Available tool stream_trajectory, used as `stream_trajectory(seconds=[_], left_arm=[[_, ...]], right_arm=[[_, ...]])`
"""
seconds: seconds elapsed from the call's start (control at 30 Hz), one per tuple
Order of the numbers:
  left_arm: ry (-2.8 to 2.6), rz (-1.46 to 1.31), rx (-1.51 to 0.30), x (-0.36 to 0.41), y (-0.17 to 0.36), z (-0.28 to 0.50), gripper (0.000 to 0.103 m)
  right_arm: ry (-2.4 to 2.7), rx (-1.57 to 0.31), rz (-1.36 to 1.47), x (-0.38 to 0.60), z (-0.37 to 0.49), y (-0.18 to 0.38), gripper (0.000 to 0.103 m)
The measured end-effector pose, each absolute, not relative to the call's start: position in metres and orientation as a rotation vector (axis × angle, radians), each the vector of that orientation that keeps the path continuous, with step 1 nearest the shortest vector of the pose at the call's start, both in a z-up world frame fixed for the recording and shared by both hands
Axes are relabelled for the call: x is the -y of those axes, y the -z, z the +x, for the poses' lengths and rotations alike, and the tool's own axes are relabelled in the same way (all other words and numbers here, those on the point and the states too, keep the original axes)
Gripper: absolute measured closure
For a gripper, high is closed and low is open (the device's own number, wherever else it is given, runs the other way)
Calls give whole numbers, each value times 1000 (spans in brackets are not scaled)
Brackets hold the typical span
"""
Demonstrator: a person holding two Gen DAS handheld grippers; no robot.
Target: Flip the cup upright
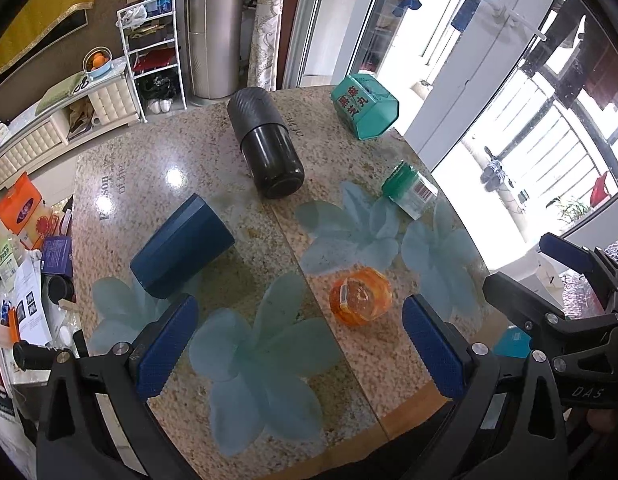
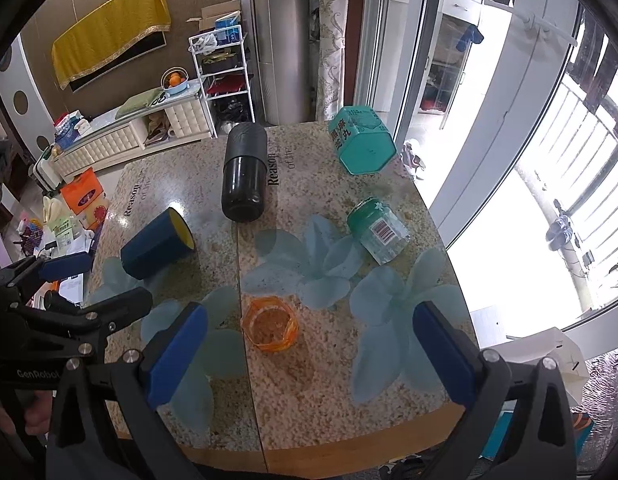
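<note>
Table (image 2: 329,380): five containers, all well apart. The cup (image 2: 157,249), dark blue with a yellow lining, lies on its side at the table's 9 o'clock edge, mouth toward the centre. It appears empty, though the interior is only partly visible. Judged light, rigid plastic; the faceted wall should resist rolling and give the pads flat purchase. Recommended hold: across the body near the middle, then rotate onto the closed base. A rim grip risks slipping.

Left gripper (image 1: 301,346): jaws wide apart, holding nothing, above the near table edge with the cup (image 1: 181,246) at its 10 o'clock. Right gripper (image 2: 309,354): likewise wide open and empty.

Other containers:
- Black flask (image 2: 244,174), on its side at 12 o'clock, contents not visible.
- Teal tin (image 2: 361,140), tipped over at 1 o'clock, closed.
- Jar (image 2: 379,232) with green cap, lying at 3 o'clock, seemingly empty.
- Orange dish (image 2: 270,324), upright near centre, contents cannot be determined.
</note>
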State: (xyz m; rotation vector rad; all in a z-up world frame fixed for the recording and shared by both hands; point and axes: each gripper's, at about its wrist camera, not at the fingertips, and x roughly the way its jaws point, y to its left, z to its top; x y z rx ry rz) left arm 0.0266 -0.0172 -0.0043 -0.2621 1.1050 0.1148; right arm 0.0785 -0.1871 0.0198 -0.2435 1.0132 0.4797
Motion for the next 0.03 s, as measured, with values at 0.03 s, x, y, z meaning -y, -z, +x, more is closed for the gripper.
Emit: stream_trajectory(seconds=[0.03], left_arm=[[-115, -262, -1107, 17, 5, 27, 0]], right_arm=[[-479, -1015, -243, 187, 79, -19, 0]])
